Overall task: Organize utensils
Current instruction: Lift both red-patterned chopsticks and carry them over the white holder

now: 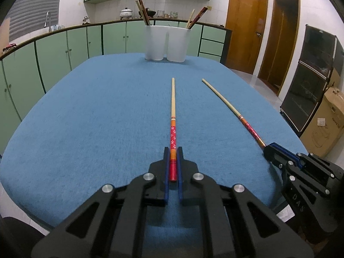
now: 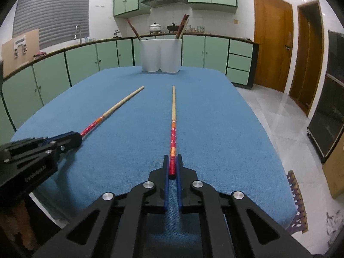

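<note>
each gripper, left gripper [image 1: 173, 150] and right gripper [image 2: 172, 158], is pinching a red-handled bamboo chopstick [image 1: 173, 111] [image 2: 173, 116] by its end, tips pointing at the white twin-cup plastic holder [image 1: 166, 43], probably for dropping in.

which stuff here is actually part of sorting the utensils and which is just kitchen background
Part of the job:
- left chopstick, clamped in the left gripper
- right chopstick, clamped in the right gripper
- white twin-cup holder, already holding other chopsticks

Just background:
- white pot on the counter
- faucet
- cardboard box
- wooden door
</note>
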